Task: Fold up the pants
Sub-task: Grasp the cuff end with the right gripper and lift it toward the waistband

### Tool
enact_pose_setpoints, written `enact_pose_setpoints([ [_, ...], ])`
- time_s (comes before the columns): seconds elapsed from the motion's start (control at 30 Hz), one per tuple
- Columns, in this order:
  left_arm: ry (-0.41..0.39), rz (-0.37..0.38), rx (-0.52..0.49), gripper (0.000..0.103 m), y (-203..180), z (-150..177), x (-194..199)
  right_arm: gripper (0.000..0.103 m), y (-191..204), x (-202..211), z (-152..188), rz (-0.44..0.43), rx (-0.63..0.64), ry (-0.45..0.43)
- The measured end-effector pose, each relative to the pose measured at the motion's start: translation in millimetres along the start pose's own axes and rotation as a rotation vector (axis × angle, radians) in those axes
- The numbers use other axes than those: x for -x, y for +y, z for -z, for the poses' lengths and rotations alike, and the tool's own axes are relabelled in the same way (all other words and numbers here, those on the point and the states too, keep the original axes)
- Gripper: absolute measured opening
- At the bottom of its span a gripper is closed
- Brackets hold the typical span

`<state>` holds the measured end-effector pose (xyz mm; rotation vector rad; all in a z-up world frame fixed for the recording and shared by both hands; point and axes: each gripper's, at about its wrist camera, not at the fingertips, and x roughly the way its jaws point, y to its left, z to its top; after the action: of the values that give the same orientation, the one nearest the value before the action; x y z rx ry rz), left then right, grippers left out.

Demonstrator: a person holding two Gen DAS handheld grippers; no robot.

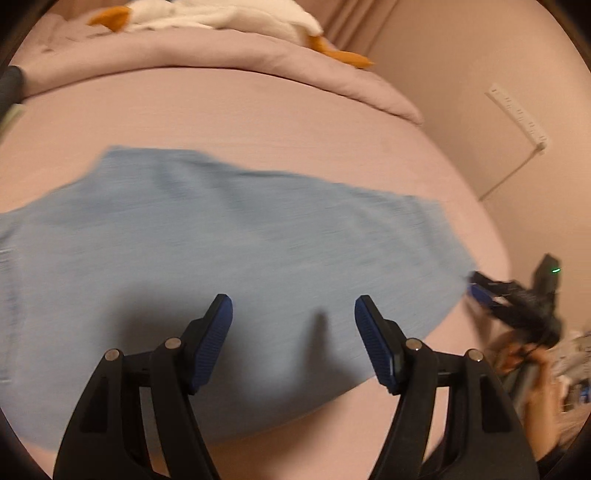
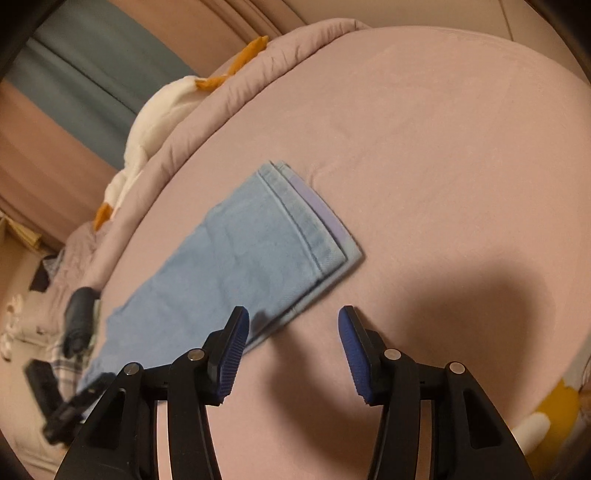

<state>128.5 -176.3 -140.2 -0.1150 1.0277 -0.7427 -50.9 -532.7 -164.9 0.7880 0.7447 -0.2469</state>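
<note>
Light blue pants (image 1: 221, 240) lie flat on a pink bed sheet (image 1: 258, 110), folded lengthwise. In the right wrist view the pants (image 2: 251, 258) run diagonally, with the stacked hems and a lilac inner strip at their upper right end. My left gripper (image 1: 293, 299) hovers over the near part of the pants, open, with nothing between its blue pads. My right gripper (image 2: 293, 310) is open above the bare sheet (image 2: 443, 147), just beside the pants' long edge, and it holds nothing. The left wrist view also catches it, blurred, at the pants' right end.
A rolled pink duvet (image 1: 258, 62) lies along the far side of the bed with a white and orange plush toy (image 1: 221, 14) on it. A white power strip (image 1: 517, 114) hangs on the wall. A dark object (image 2: 79, 317) lies at the bed's left edge.
</note>
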Motion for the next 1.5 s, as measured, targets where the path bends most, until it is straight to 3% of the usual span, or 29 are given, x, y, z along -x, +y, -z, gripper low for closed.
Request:
enact_pose_setpoints([
  [0.13, 0.058, 0.032, 0.020, 0.069, -18, -3, -34, 0.052, -6, -8, -6, -0.024, -0.027, -0.068],
  [0.17, 0.063, 0.025, 0.021, 0.069, -20, -2, -37, 0.044, -4, -10, -7, -0.033, -0.021, -0.083],
  [0.2, 0.057, 0.024, 0.015, 0.069, -23, -1, -36, 0.026, -3, -11, -9, -0.037, -0.003, -0.098],
  [0.23, 0.061, 0.043, 0.017, 0.069, -26, -2, -35, 0.018, -5, -12, -10, -0.031, -0.002, -0.100],
  [0.27, 0.070, 0.072, 0.034, 0.069, -28, -3, -35, 0.016, -7, -11, -12, -0.043, -0.010, -0.100],
  [0.33, 0.070, 0.137, 0.072, 0.069, -29, -7, -31, 0.014, -7, 0, -14, -0.075, -0.009, -0.133],
  [0.4, 0.062, 0.156, 0.078, 0.071, -33, -3, -31, 0.014, -3, 7, -14, -0.086, 0.011, -0.160],
  [0.47, 0.096, 0.139, 0.100, 0.069, -25, 4, -40, 0.014, -6, -4, -13, -0.039, 0.004, -0.111],
  [0.53, 0.056, 0.152, 0.087, 0.069, -23, 8, -38, 0.009, -20, -23, -9, -0.023, -0.054, -0.059],
  [0.6, 0.061, 0.147, 0.072, 0.068, -25, 7, -36, 0.008, -23, -21, -8, -0.047, -0.074, -0.076],
  [0.73, 0.082, 0.193, 0.151, 0.070, -15, -3, -34, 0.009, 1, -15, -17, 0.035, 0.000, -0.059],
  [0.93, 0.015, 0.304, 0.379, 0.073, 28, 9, -2, 0.010, 110, 13, -21, 0.072, 0.376, -0.192],
  [1.03, -0.060, 0.311, 0.404, 0.073, 40, 6, 20, 0.010, 170, 9, 0, 0.016, 0.567, -0.209],
  [1.1, -0.092, 0.404, 0.459, 0.073, 45, 4, 26, 0.010, 204, -3, 23, -0.023, 0.666, -0.195],
  [1.17, -0.088, 0.500, 0.522, 0.077, 51, 0, 20, 0.010, 228, -19, 49, -0.041, 0.751, -0.179],
  [1.33, -0.014, 0.615, 0.609, 0.077, 58, -11, -10, 0.010, 263, -44, 99, -0.092, 0.905, -0.123],
  [1.43, -0.011, 0.636, 0.694, 0.073, 72, -12, -14, 0.009, 276, -52, 127, -0.068, 1.036, -0.095],
  [1.5, -0.038, 0.607, 0.694, 0.054, 81, -12, -5, 0.009, 285, -52, 143, -0.050, 1.124, -0.098],
])
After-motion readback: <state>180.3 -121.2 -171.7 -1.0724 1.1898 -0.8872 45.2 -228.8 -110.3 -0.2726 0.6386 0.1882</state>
